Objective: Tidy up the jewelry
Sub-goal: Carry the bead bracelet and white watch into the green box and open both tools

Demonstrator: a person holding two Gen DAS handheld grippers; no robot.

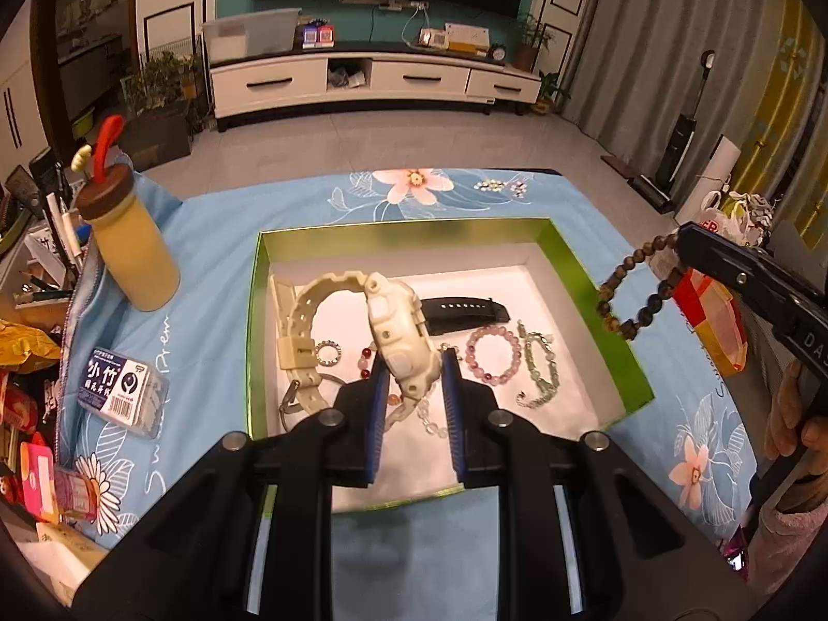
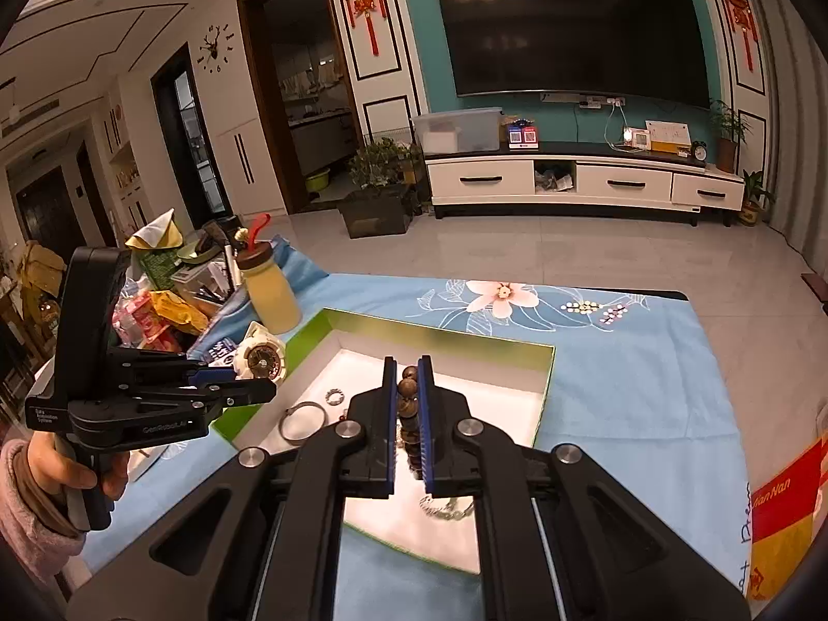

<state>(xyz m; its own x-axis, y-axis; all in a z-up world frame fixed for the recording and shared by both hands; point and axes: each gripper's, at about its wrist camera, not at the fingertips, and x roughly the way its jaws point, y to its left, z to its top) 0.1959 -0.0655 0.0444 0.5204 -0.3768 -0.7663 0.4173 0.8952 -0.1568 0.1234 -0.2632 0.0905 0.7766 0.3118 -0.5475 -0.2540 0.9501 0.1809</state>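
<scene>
- The left tongs (image 1: 411,362) are clamped on the cream watch (image 1: 398,331), gripping its case while the strap arcs free above the green-walled box (image 1: 595,284); in the right wrist view the watch hangs near the box's left edge.
- The right tongs (image 2: 406,403) are pinched together on a dark wooden bead bracelet (image 1: 631,290), which dangles just past the box's right wall.
- The step in hand looks like carrying both pieces, though whether into or out of the box cannot be told.
- The next move likely calls for a clear spot for each piece, away from the pink bead bracelet (image 1: 494,354), the green chain (image 1: 541,367) and the black strap (image 1: 466,310) lying on the white lining.
- The worktop wears a blue floral cloth (image 1: 207,310), with a yellow bottle (image 1: 134,259) and clutter at its left.
- Beyond lie a tiled floor, a white TV cabinet (image 2: 585,181) and a wall-mounted screen (image 2: 569,26).
</scene>
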